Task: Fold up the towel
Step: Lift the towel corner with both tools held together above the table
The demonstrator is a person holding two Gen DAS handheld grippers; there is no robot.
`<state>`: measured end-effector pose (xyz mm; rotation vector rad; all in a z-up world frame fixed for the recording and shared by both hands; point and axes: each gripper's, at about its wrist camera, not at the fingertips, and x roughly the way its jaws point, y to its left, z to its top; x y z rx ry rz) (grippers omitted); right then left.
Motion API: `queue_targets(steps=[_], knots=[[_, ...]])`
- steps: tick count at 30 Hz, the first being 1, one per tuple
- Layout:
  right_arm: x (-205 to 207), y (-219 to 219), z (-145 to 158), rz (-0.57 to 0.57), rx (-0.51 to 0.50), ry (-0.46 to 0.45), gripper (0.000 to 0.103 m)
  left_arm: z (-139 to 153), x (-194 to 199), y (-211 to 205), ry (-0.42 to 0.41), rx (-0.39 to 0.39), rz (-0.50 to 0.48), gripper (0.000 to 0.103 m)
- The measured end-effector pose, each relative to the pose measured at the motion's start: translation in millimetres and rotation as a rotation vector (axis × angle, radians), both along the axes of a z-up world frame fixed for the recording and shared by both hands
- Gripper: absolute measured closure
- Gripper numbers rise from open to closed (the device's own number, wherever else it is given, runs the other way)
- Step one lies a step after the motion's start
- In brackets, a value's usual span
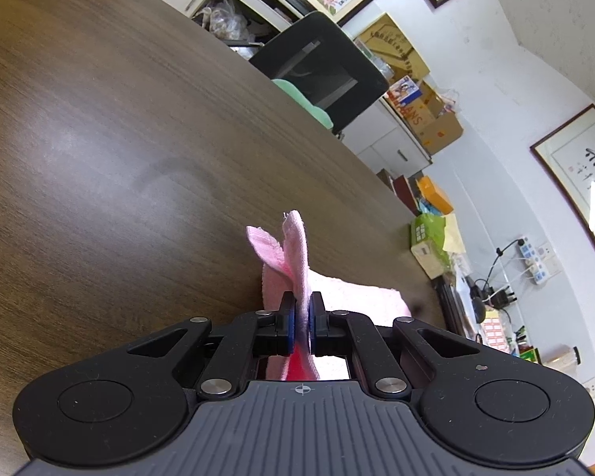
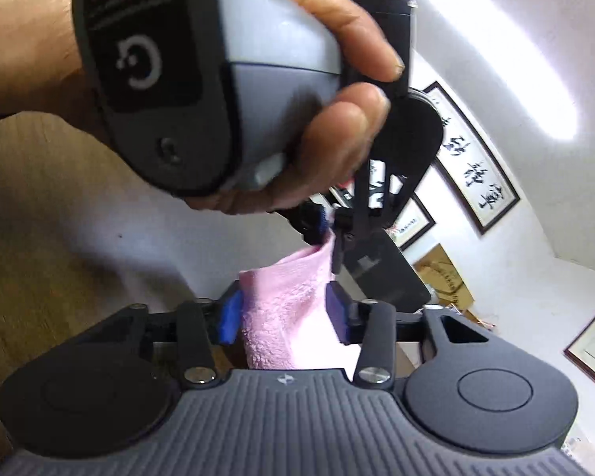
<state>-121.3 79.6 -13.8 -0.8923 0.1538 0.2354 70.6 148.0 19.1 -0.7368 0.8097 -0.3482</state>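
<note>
Left wrist view: we see the left gripper (image 1: pixel 301 311) pinching a pink towel (image 1: pixel 293 261) at lower centre, above the brown table (image 1: pixel 99 139). A black chair (image 1: pixel 325 71) stands at upper centre. Right wrist view: our right gripper (image 2: pixel 285 313) holds the towel between its blue pads (image 2: pixel 230 317), below a hand (image 2: pixel 329 150).

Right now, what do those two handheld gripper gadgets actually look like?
Each is a ribbed grey body with black linkage arms, silver rivets and blue finger pads: left gripper, right gripper. A bare hand grips the left one's grey handle, which bears a white logo.
</note>
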Motion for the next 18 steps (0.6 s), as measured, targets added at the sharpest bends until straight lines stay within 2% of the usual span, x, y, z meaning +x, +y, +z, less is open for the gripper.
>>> queue_targets(steps=[3, 8, 10, 11, 18], knots=[[-8.7, -1.4, 2.5, 0.001, 0.035, -0.019, 0.086, -1.1, -0.3, 3.6, 0.002, -0.006, 0.007, 0.097], [-22.3, -2.0, 1.4, -0.011, 0.062, -0.054, 0.086, -6.7, 2.4, 7.9, 0.023, -0.014, 0.030, 0.097], [-26.7, -2.8, 2.0, -0.003, 0.082, -0.052, 0.087, -9.1, 3.1, 8.0, 0.031, -0.008, 0.032, 0.097], [-28.7, -3.6, 3.0, -0.001, 0.098, -0.050, 0.092, -10.0, 3.3, 7.6, 0.034, -0.010, 0.030, 0.097], [-39.0, -14.3, 11.6, 0.016, 0.199, -0.013, 0.097, -18.5, 3.6, 8.8, 0.061, -0.020, 0.029, 0.095]])
